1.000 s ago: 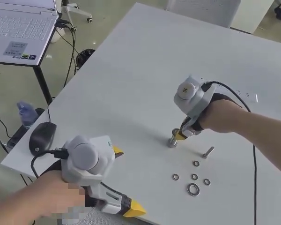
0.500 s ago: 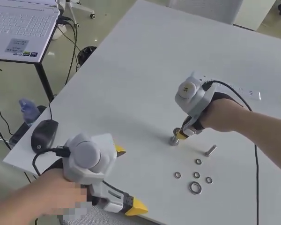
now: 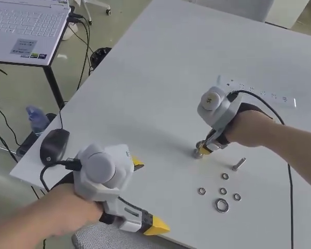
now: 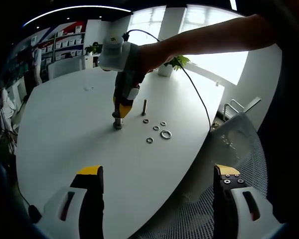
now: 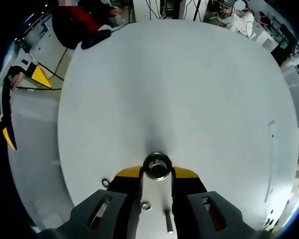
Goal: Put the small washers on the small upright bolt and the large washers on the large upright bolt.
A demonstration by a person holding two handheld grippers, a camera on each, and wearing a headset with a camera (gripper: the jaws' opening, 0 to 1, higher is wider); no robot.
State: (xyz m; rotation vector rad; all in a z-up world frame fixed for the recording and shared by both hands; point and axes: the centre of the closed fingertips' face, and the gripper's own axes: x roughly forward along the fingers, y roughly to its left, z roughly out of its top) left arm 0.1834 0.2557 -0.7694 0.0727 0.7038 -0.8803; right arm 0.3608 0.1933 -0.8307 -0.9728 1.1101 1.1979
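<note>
The large bolt (image 3: 198, 153) stands upright on the white table (image 3: 160, 78), and my right gripper (image 3: 205, 150) is shut on it from above. In the right gripper view its round top (image 5: 157, 165) sits between the yellow jaws of that gripper (image 5: 157, 174). The small bolt (image 3: 239, 164) lies on its side to the right. Several small washers (image 3: 223, 191) and one large washer (image 3: 222, 205) lie flat in front of it; they also show in the left gripper view (image 4: 156, 128). My left gripper (image 3: 147, 196) hovers open and holds nothing at the table's near edge.
A black mouse (image 3: 54, 145) lies at the table's near left corner. A white power strip (image 3: 259, 93) sits behind the right hand. A laptop (image 3: 20, 26) stands on a side desk at the left. A mesh chair (image 4: 239, 144) is by the near edge.
The head camera has shifted a little. The right gripper stays shut on the large bolt, and the left gripper and the washers have not visibly moved.
</note>
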